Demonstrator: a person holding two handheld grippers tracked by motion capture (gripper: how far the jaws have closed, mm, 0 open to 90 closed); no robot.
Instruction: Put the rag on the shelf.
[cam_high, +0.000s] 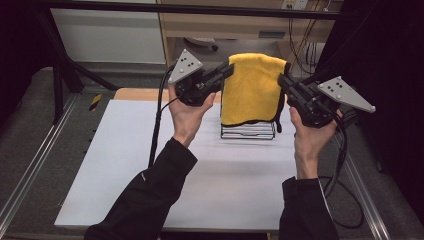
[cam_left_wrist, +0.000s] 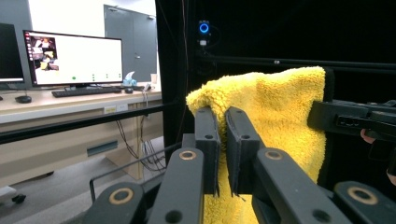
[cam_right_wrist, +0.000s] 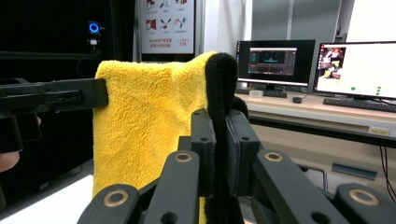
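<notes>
Yellow towel (cam_high: 252, 87) hangs held up above the wire rack (cam_high: 248, 131) at the far side of the white table (cam_high: 150, 170); left gripper (cam_high: 227, 70) is clamped on its upper left corner; right gripper (cam_high: 283, 80) pinches the upper right corner, where a black edging (cam_right_wrist: 220, 79) runs down; both hands are raised, well apart.

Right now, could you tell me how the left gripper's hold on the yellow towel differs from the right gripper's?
The left gripper pinches the yellow towel at its plain yellow top corner; the right gripper pinches the opposite corner at its black edging. Both are shut on the towel, holding it spread above the wire rack.
</notes>
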